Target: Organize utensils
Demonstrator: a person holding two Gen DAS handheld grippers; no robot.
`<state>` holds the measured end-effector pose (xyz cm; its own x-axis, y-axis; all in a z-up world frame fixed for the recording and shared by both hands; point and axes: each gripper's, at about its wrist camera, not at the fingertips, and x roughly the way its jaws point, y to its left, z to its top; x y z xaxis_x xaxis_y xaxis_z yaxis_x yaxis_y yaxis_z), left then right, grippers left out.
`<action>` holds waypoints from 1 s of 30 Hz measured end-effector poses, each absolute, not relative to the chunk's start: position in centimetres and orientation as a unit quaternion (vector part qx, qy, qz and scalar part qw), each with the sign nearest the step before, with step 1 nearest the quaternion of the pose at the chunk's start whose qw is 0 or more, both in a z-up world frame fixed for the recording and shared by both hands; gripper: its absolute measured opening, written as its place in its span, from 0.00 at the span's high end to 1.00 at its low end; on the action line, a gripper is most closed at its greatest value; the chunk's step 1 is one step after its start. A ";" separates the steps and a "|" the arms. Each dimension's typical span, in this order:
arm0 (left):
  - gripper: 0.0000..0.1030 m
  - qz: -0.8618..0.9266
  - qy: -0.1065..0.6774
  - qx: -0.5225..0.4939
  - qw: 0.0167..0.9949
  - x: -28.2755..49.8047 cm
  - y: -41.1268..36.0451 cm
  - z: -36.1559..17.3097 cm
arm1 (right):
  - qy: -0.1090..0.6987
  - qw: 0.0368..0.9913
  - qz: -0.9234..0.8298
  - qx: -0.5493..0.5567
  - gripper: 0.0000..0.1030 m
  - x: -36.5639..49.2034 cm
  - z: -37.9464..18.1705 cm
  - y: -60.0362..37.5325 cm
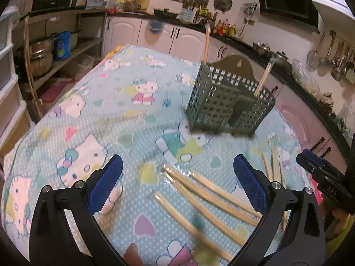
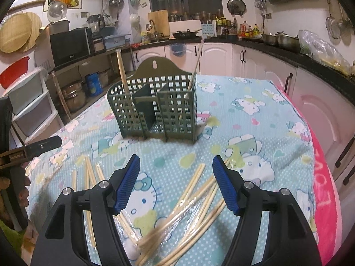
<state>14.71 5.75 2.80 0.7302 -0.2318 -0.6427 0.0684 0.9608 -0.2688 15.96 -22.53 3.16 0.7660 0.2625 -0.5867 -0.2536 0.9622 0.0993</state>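
A green perforated utensil holder [image 1: 228,104] stands on the cartoon-print tablecloth, with one chopstick [image 1: 263,79] in its right compartment and one [image 1: 206,44] at its far left. It also shows in the right wrist view [image 2: 153,108]. Several loose wooden chopsticks [image 1: 210,197] lie on the cloth between and below my left gripper's [image 1: 177,177] open, empty fingers. My right gripper [image 2: 176,181] is open and empty above a pile of chopsticks [image 2: 190,212], some in clear wrap. More chopsticks [image 2: 88,177] lie to its left.
The table [image 1: 99,119] is covered by a light blue cloth; a pink edge [image 2: 321,188] runs along its right side. The other gripper shows at the right edge of the left wrist view [image 1: 321,177]. Kitchen cabinets, shelves with pots and a counter surround the table.
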 end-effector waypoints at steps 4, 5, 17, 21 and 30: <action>0.11 -0.085 0.373 -0.118 0.916 14.3 5.7 1.8 | 0.324 0.936 0.138 0.006 0.36 15.7 2.5 -22.6; 0.11 -0.086 0.377 -0.118 0.914 14.2 5.6 1.5 | 0.328 0.935 0.137 0.007 0.36 15.7 2.3 -22.7; 0.33 -0.122 0.430 -0.125 0.886 14.5 3.8 -1.1 | 0.372 0.921 0.110 0.038 0.37 17.2 -0.2 -25.2; 0.45 -0.128 0.448 -0.137 0.874 15.9 3.4 -1.9 | 0.378 0.919 0.106 0.041 0.38 17.9 -0.6 -25.8; 0.57 -0.114 0.466 -0.172 0.860 19.3 4.6 -2.4 | 0.389 0.914 0.108 0.037 0.44 19.7 -0.7 -25.8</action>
